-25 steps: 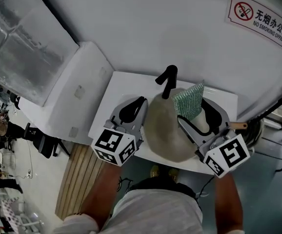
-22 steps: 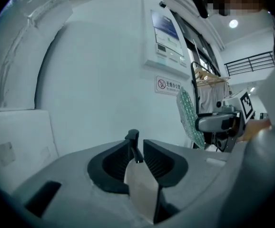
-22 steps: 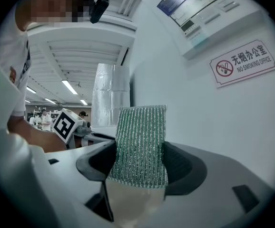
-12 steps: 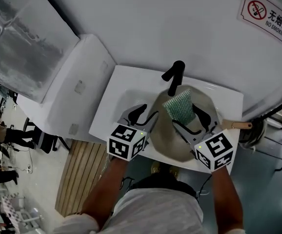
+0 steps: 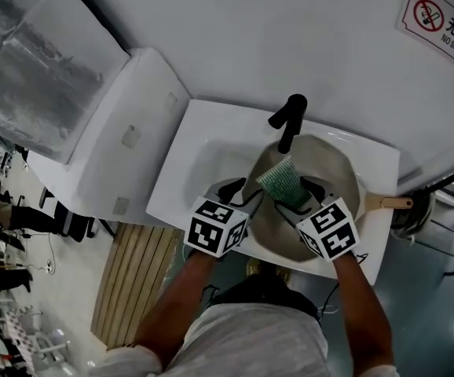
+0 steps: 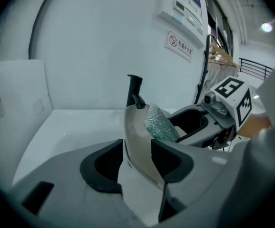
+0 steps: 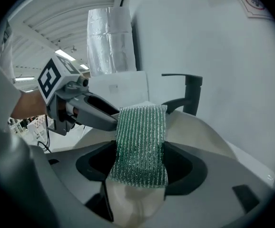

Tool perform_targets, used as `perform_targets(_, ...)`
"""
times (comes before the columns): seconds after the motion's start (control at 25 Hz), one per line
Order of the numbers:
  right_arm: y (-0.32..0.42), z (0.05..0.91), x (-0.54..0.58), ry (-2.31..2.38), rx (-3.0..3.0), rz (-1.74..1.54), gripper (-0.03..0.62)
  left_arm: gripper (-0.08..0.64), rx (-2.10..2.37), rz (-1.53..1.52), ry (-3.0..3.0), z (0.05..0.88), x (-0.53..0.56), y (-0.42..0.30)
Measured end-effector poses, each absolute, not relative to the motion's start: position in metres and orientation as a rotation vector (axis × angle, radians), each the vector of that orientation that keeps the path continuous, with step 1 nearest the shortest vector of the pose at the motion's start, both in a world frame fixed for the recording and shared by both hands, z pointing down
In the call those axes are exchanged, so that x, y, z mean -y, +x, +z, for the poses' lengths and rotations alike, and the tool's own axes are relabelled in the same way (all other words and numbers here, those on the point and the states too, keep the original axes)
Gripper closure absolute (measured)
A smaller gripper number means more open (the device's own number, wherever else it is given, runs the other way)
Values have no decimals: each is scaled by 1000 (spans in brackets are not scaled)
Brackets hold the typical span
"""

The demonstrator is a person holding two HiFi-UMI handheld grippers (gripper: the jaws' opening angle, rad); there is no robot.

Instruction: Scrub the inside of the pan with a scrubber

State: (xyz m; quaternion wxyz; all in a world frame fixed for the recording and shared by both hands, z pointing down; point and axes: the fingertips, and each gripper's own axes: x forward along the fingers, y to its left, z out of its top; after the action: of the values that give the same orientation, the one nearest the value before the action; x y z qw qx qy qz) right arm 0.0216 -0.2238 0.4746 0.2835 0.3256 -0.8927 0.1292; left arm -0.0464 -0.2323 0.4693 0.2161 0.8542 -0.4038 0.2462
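A beige pan (image 5: pixel 325 171) lies tilted in the white sink (image 5: pixel 211 151), its wooden handle (image 5: pixel 389 203) pointing right. My left gripper (image 5: pixel 239 192) straddles the pan's near-left rim (image 6: pixel 135 137). Its jaws are opening, with a gap on the rim's left side and no pads pressing. My right gripper (image 5: pixel 294 196) is shut on a green mesh scrubber (image 7: pixel 141 144), which stands up between its jaws over the pan's inside (image 7: pixel 197 132). In the head view the scrubber (image 5: pixel 282 181) sits just inside the pan below the tap.
A black tap (image 5: pixel 290 120) rises at the sink's back, right above the pan. A white wall runs behind it. A white panel (image 5: pixel 125 144) borders the sink on the left, and slatted wood flooring (image 5: pixel 129 289) lies below.
Both grippers have come closer together. The scrubber has moved from the pan's far rim down into the pan, and the pan sits lower in the sink.
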Motion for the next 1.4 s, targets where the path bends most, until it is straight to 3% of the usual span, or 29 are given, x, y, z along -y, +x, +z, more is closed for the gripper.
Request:
perform_targets(0.64, 9, 524, 248, 828, 2248, 459, 288, 411, 1104, 684, 2288, 487, 234, -50)
perform_targets(1.4, 83, 538, 277, 1037, 2001, 436, 288, 417, 1122, 639, 2269, 487, 235, -51)
